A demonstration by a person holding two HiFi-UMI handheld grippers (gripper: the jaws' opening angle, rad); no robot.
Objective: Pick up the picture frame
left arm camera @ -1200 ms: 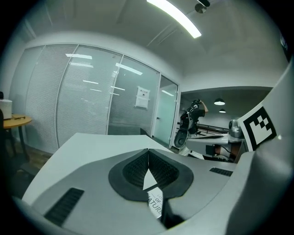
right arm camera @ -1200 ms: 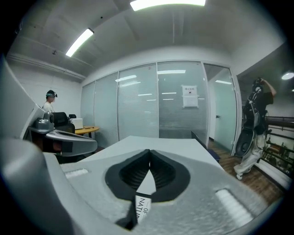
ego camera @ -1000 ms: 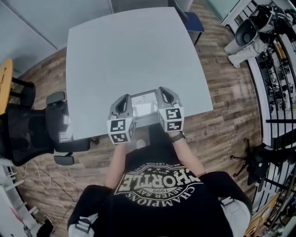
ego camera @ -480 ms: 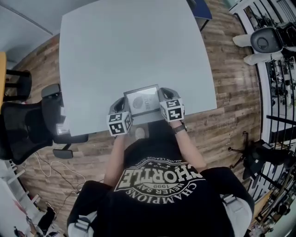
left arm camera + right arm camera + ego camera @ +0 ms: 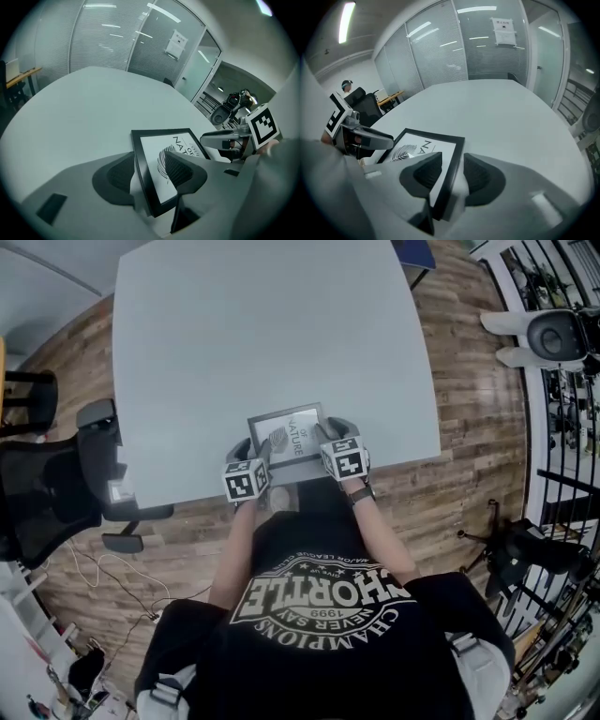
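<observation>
A black picture frame (image 5: 292,432) with a white leaf print lies near the front edge of the grey table (image 5: 262,334). My left gripper (image 5: 257,450) is at the frame's left edge and my right gripper (image 5: 328,433) at its right edge. In the left gripper view the frame's (image 5: 151,149) left border runs between the jaws of the left gripper (image 5: 147,176), which are opening, with gaps to both pads. In the right gripper view the frame's (image 5: 421,146) right border sits between the opening jaws of the right gripper (image 5: 452,176), which are also apart from it.
A black office chair (image 5: 56,493) stands left of the table on the wood floor. A blue chair (image 5: 417,251) is at the far corner. Camera gear and racks (image 5: 553,334) line the right side. Glass partitions stand beyond the table.
Both grippers came down with the frame, which was held above the table edge and now rests on it. Their jaws have parted from the frame's borders.
</observation>
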